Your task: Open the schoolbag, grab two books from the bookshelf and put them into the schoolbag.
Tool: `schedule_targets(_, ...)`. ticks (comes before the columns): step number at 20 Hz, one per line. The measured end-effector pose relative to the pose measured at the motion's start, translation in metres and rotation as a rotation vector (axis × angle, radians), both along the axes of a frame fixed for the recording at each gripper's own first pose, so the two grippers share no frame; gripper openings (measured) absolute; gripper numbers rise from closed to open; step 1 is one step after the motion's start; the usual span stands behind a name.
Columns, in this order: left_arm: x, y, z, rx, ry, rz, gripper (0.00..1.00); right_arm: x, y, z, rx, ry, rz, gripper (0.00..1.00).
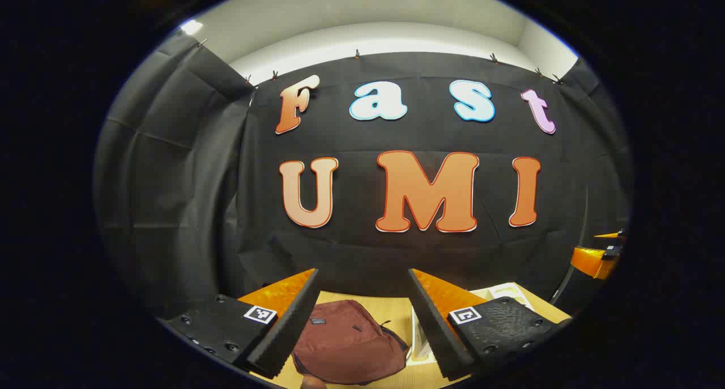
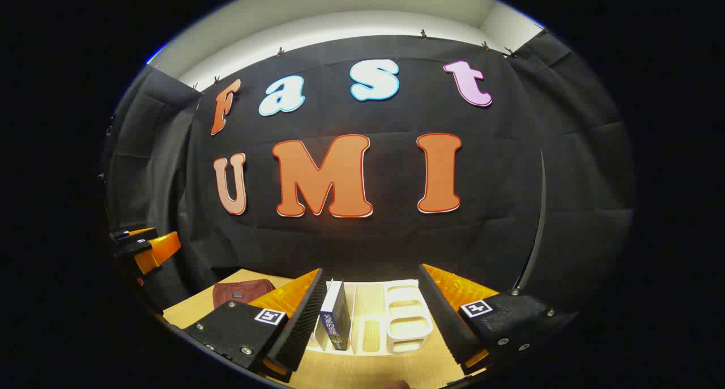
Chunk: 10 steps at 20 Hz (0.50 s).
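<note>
Wooden table [image 1: 391, 312] — soft maroon schoolbag [image 1: 345, 343], white slotted bookshelf [image 2: 405, 318] — jaws apart.

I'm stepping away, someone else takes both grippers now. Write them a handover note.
Left gripper: open, holds nothing, raised above the maroon schoolbag on the wooden table.
Right gripper: open, holds nothing, facing the white bookshelf; a dark blue book stands upright in it.
Done: nothing visible; the schoolbag looks closed.
Left: open the schoolbag, take two books from the bookshelf, put them in.
</note>
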<state>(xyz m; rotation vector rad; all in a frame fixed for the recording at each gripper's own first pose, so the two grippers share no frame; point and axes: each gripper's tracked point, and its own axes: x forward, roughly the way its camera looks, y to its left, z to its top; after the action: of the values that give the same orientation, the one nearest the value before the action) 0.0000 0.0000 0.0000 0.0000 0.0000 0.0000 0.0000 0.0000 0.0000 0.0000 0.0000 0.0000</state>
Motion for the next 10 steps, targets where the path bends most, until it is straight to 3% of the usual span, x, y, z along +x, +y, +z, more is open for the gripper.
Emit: schedule_targets(10, 0.0, 0.026, -0.004, -0.034, 0.006, 0.029, 0.95, 0.004, -0.011, -0.002, -0.022, 0.0, -0.034, 0.96)
